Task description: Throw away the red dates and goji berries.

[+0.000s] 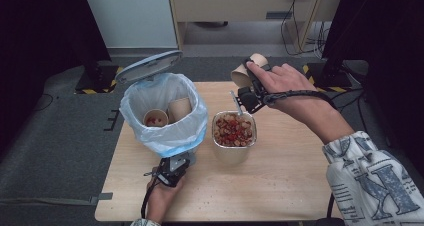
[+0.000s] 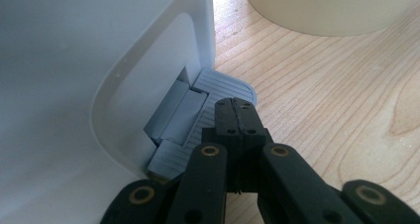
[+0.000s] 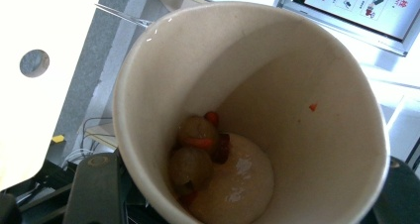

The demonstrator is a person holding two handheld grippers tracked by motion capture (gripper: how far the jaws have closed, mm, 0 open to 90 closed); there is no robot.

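A paper cup [image 1: 243, 72] is held up over the far edge of the wooden table [image 1: 280, 186], right of centre, tipped on its side with its mouth facing away from the bin. In the right gripper view the same cup [image 3: 317, 149] has a few bits of food [image 3: 198, 149] stuck near its bottom, round pale-green pieces and red scraps on the pale base. The right gripper [image 1: 252, 86] pinches the cup by its wall, one jaw at either side of it. The person's right hand [image 1: 285, 81] carries that gripper, with a patterned sleeve [image 1: 372, 181] at the near right.

Just below the cup, a square container [image 1: 234, 131] full of mixed red and tan food stands mid-table, with what seems to be a clear plastic utensil [image 1: 235, 102] sticking out of its far edge; the view is too coarse to be sure.

To its left stands a white pedal bin [image 1: 165, 113] lined with a pale blue bag, its lid [image 1: 149, 66] raised at the far side. Two more paper cups [image 1: 167, 113] lie inside.

At the bin's near foot, the left gripper [image 2: 236, 116] has its jaws pressed together, and its tip rests on the ribbed grey pedal [image 2: 218, 90].
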